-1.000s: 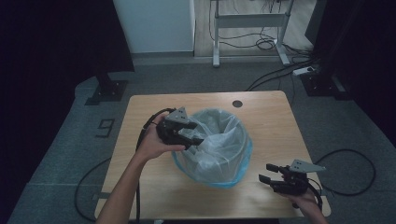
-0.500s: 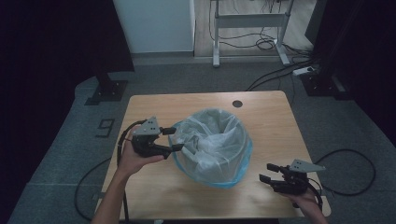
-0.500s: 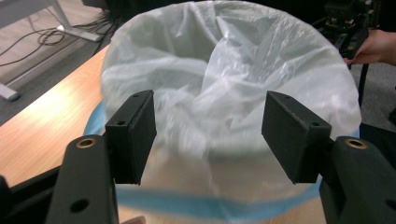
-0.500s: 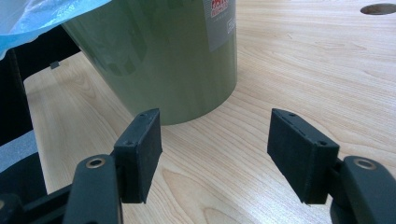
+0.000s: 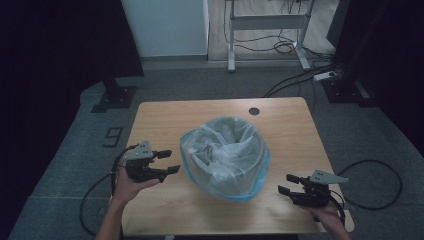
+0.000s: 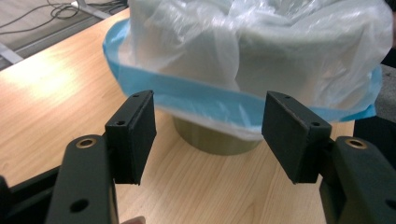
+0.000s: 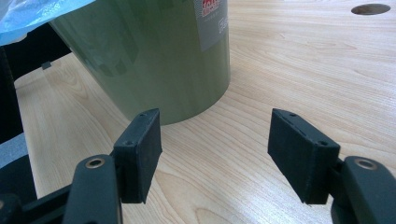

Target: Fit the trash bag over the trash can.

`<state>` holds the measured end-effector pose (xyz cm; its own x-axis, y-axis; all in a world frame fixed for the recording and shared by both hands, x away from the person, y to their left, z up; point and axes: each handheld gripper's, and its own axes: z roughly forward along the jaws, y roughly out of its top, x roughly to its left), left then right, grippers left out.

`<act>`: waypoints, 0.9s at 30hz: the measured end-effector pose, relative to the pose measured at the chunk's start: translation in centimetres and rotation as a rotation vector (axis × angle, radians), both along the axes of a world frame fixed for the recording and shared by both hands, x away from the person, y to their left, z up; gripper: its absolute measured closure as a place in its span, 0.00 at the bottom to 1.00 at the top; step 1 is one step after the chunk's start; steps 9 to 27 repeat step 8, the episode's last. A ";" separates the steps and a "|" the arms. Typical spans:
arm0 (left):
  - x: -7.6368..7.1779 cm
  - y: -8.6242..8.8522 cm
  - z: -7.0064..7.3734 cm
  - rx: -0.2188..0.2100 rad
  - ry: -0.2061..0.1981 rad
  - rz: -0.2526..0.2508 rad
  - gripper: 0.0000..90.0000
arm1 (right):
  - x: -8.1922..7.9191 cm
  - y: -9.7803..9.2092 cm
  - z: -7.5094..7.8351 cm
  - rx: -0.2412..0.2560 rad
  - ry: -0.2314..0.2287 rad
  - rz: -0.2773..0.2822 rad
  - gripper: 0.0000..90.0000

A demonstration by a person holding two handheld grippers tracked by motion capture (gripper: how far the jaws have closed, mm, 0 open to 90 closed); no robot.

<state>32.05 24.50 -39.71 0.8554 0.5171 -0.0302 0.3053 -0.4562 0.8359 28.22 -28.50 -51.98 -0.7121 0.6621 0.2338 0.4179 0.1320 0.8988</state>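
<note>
Black jaws of the left gripper (image 5: 167,162) stand apart with nothing between them, just beside the bin. The right gripper (image 5: 287,183) is also spread wide and empty. Between both, at the table (image 5: 165,115) middle, the green bin (image 7: 154,56) wears a clear bag (image 5: 225,150) with blue edge

The left gripper (image 6: 208,135) gapes empty above the pale wooden table (image 6: 56,88); beyond, a translucent blue-rimmed plastic liner (image 6: 252,51) drapes an olive-green round bin (image 6: 212,140).
</note>
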 end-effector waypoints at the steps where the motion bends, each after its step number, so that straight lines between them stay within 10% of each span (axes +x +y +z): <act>1: 0.0 0.1 -0.1 0.001 0.001 0.001 0.39 | 0.0 0.0 0.0 -0.001 0.000 0.000 0.38; 27: -0.1 0.4 -0.2 -0.006 0.002 0.016 0.39 | 0.1 0.3 0.1 -0.016 -0.010 -0.006 0.36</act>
